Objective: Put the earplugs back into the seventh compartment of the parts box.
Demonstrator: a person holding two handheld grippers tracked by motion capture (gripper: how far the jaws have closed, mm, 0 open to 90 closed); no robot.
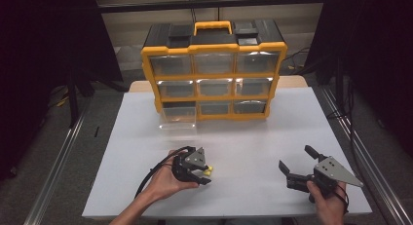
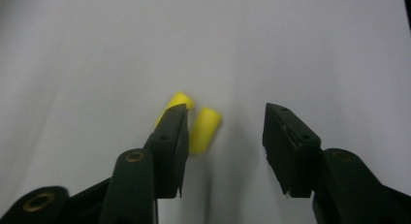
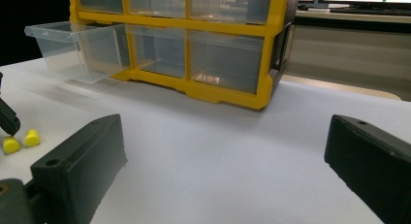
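Two small yellow cylinders (image 2: 204,129) lie side by side on the white table (image 1: 243,137). One of them (image 2: 178,101) is partly hidden behind a jaw. My left gripper (image 2: 225,136) points down at them, open. One cylinder lies between the jaws close against the left one, and the right jaw stands well apart from it. In the high view the left gripper (image 1: 207,174) sits at the front left of the table with the yellow pieces (image 1: 208,170) at its tips. My right gripper (image 1: 295,157) rests at the front right, open and empty. Its own view shows its jaws (image 3: 223,161) spread wide over bare table, with the yellow pieces (image 3: 22,140) far left.
A yellow and black drawer cabinet (image 1: 214,76) stands at the back of the table. Its bottom left clear drawer (image 1: 178,117) is pulled out and looks empty (image 3: 80,49). Dark curtains flank the table, and metal rails run along both sides.
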